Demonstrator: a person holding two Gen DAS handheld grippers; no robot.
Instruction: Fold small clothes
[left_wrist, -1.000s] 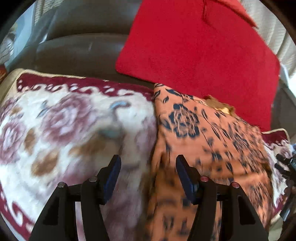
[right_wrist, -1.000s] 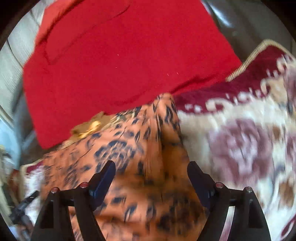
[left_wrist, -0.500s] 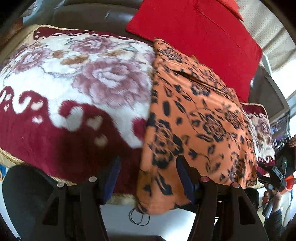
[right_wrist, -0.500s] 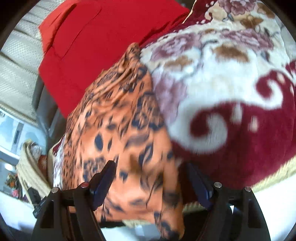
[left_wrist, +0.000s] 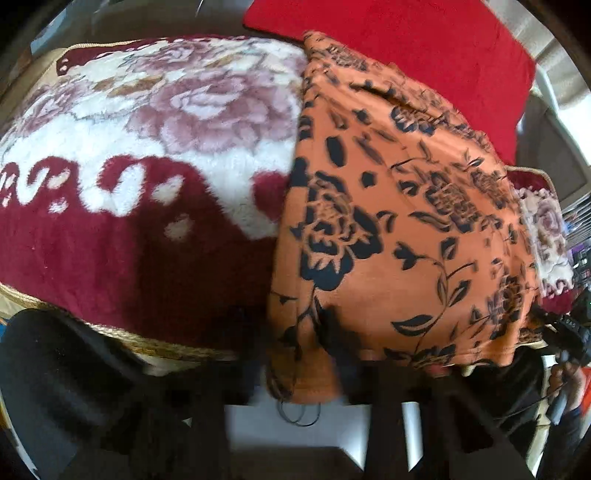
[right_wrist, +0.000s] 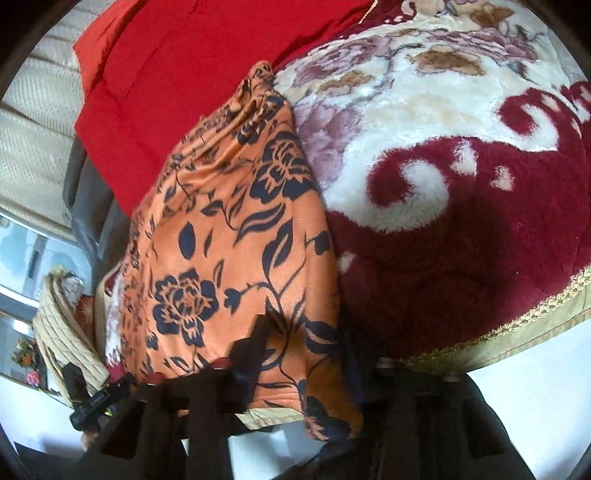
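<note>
An orange garment with a black flower print (left_wrist: 399, 206) lies spread on a plush maroon and cream floral blanket (left_wrist: 147, 147); it also shows in the right wrist view (right_wrist: 229, 243). Its near hem hangs over the blanket's front edge. My left gripper (left_wrist: 295, 347) stands with its jaws apart around the garment's near left corner, which sags between them. My right gripper (right_wrist: 306, 354) stands with its jaws apart around the near right corner. The fingers are blurred and in shadow. The other gripper shows at the far edge of each view.
A red cloth (left_wrist: 424, 48) lies behind the garment against a dark sofa back (left_wrist: 147, 18). The blanket (right_wrist: 461, 166) has a gold braided hem (right_wrist: 535, 317) over the front edge. A quilted beige item (right_wrist: 62, 332) sits at the far left. White floor lies below.
Both grippers have drawn back from over the garment's middle to its near hem at the blanket's front edge. The jaws have stayed apart. The garment lies as before.
</note>
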